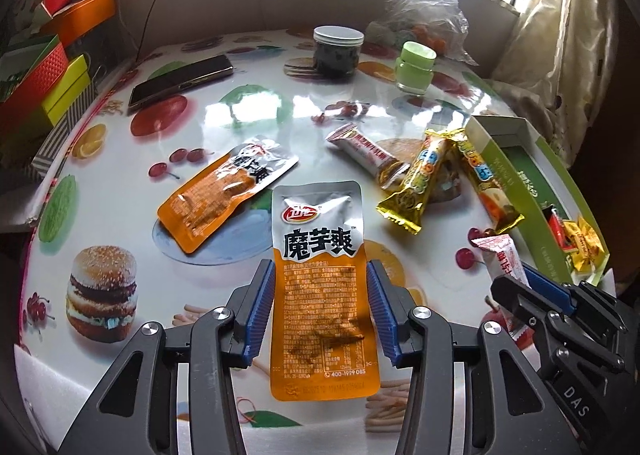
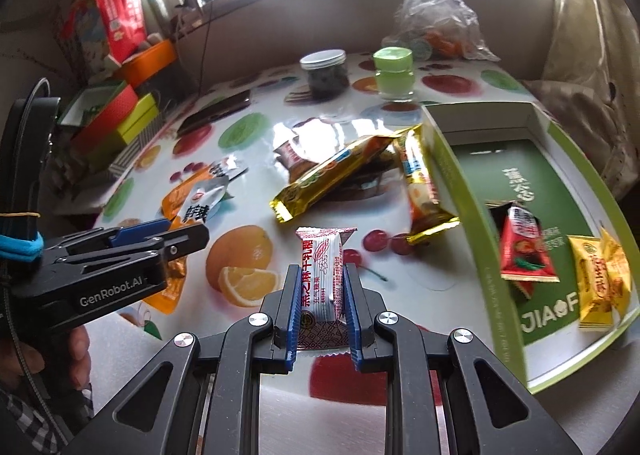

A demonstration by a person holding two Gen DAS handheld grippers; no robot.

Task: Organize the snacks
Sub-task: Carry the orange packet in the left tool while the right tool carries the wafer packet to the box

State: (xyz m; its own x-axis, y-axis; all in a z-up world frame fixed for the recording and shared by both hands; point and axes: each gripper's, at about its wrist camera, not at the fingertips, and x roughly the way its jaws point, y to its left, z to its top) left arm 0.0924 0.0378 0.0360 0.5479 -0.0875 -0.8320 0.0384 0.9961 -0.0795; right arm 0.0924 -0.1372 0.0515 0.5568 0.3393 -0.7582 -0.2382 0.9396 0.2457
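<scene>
So the silver-and-orange foil snack pouch (image 1: 322, 287) sits between the blue pads of the left gripper (image 1: 321, 291), long axis running straight out along the fingers, silver logo end pointing away toward the window and the orange printed end back near the camera. Jaws are roughly half open and pressed against both long edges of the pouch, so it has hold of it, above the glossy fruit-print tabletop (image 1: 120, 215).

The right gripper (image 2: 322, 295) is squeezed nearly all the way in on a small white-and-red wrapped candy bar (image 2: 322, 279) – same deal, long axis lined up with the fingers, crimped end pointing away.

A second silver-and-orange pouch (image 1: 224, 191) lies flat on the table just beyond the held one, angled diagonally. To the right there's a loose pile: another white-and-red bar (image 1: 368, 155) and two gold foil bars (image 1: 416, 183), the further one touching the wall of the green-and-white cardboard box (image 2: 460, 183). Inside the box – a red packet (image 2: 524, 251) and a yellow packet (image 2: 600, 283).
</scene>
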